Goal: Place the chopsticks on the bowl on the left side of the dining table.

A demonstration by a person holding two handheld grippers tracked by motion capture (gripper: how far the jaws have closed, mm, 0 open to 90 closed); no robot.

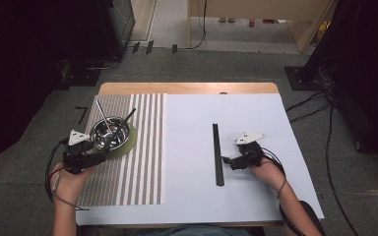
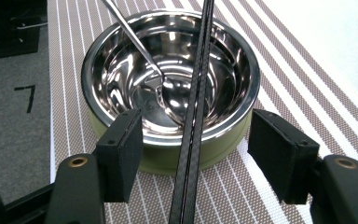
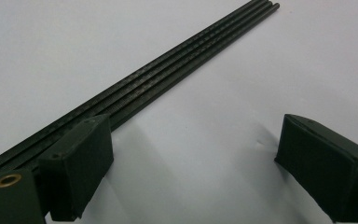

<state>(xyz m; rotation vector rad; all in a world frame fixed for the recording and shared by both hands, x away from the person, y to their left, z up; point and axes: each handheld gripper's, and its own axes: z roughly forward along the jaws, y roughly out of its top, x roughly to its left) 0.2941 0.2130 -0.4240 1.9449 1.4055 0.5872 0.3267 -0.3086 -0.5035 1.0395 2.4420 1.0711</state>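
Bowl (image 2: pixel 170 79) of steel sits on the striped mat (image 1: pixel 142 162), at the table's left, with a spoon (image 2: pixel 140 51) and black chopsticks (image 2: pixel 193 116) inside. Left gripper (image 2: pixel 193 156) released, straddling the chopsticks without contact. Right gripper (image 3: pixel 193 163) released beside the remaining chopsticks (image 3: pixel 168 70).

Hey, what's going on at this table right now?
A person is setting out tableware with a gripper in each hand. The left gripper sits by a steel bowl on a green coaster on the striped placemat; a spoon and black chopsticks rest in the bowl, the chopsticks between its open jaws, untouched. The right gripper, jaws open, rests on the white table beside more black sticks.
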